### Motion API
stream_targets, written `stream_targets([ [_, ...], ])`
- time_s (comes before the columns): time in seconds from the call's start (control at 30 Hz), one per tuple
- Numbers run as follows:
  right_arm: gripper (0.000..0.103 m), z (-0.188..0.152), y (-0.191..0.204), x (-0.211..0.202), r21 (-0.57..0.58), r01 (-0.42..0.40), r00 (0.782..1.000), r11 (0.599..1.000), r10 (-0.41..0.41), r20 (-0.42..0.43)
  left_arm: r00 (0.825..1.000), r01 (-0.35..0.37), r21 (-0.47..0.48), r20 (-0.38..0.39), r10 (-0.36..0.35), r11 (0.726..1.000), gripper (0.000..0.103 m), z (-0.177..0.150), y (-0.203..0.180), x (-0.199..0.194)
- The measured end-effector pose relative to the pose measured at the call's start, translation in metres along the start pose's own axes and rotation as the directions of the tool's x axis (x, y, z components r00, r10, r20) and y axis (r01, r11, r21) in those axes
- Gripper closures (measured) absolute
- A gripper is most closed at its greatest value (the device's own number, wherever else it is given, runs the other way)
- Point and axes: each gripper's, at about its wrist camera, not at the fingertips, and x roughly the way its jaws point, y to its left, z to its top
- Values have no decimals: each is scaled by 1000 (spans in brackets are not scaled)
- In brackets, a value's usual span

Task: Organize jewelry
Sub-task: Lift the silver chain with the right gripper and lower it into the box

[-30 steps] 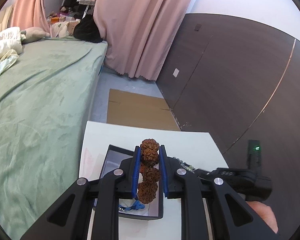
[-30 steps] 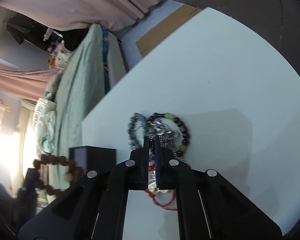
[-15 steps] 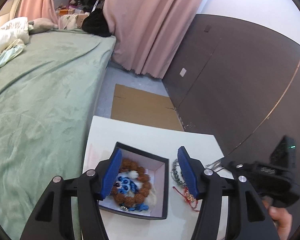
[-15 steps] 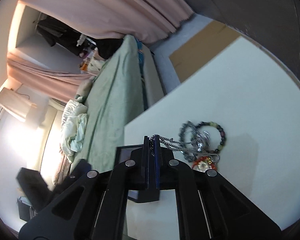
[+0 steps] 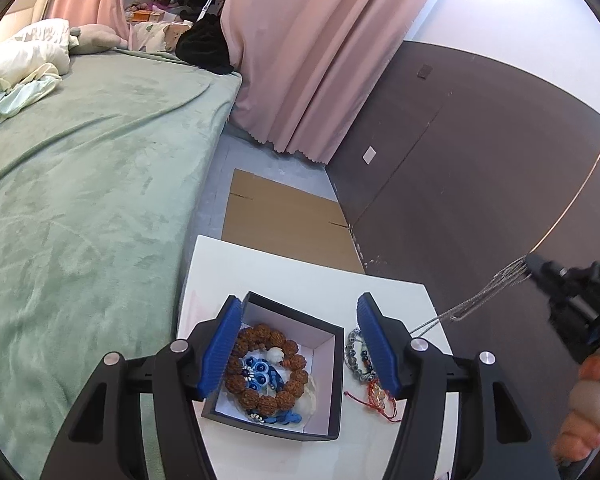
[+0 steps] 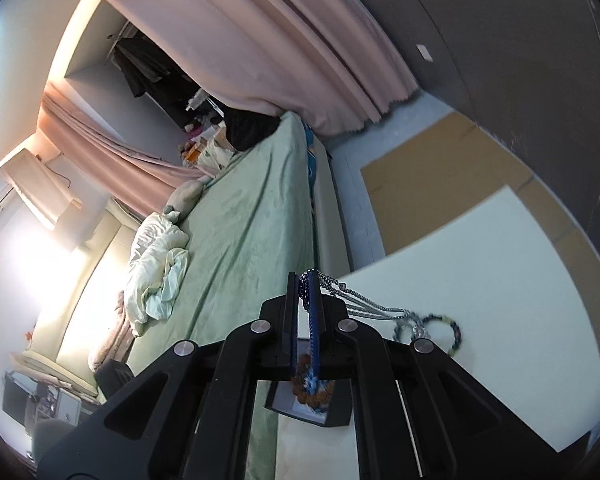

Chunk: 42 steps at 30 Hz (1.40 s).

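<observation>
A black box [image 5: 332,364] with a white lining sits on the white table [image 5: 284,280]. In it lie a brown seed-bead bracelet [image 5: 268,368] and a blue and white piece [image 5: 260,374]. My left gripper [image 5: 298,346] is open and empty above the box. My right gripper [image 6: 306,284] is shut on a silver chain necklace [image 6: 364,304], stretched taut up from the table, seen in the left wrist view [image 5: 480,300]. Beaded bracelets [image 5: 358,356] and a red string bracelet [image 5: 376,398] lie right of the box. The box also shows below the right gripper [image 6: 336,408].
A bed with a green blanket [image 5: 80,184] runs along the table's left side. Flat cardboard [image 5: 284,216] lies on the floor beyond the table. A dark wall [image 5: 480,184] stands to the right, pink curtains [image 5: 312,52] behind.
My left gripper opened and let the brown bracelet drop into the box, then rose. My right gripper lifted up and back with the silver chain, pulling it taut off the pile.
</observation>
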Motion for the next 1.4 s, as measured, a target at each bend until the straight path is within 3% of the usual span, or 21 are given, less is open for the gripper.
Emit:
stream_targets([
  [0.33,97,7,56,-9,-86,-24,1000,996,26,17,999,12,-46,34,-10,999,31,9,17,-16],
  [0.57,97,-4,79,7,-106,-48,999,993,47,-18,999,4,-81,46,0,997,9,11,27,-23],
  [0.83,97,-17,86,36,-115,-51,996,992,42,-78,1000,-3,-144,20,6,990,9,12,40,-23],
  [1.4,97,-52,47,93,-106,-14,979,994,-8,-205,1000,-31,-154,-5,30,988,9,10,44,-13],
])
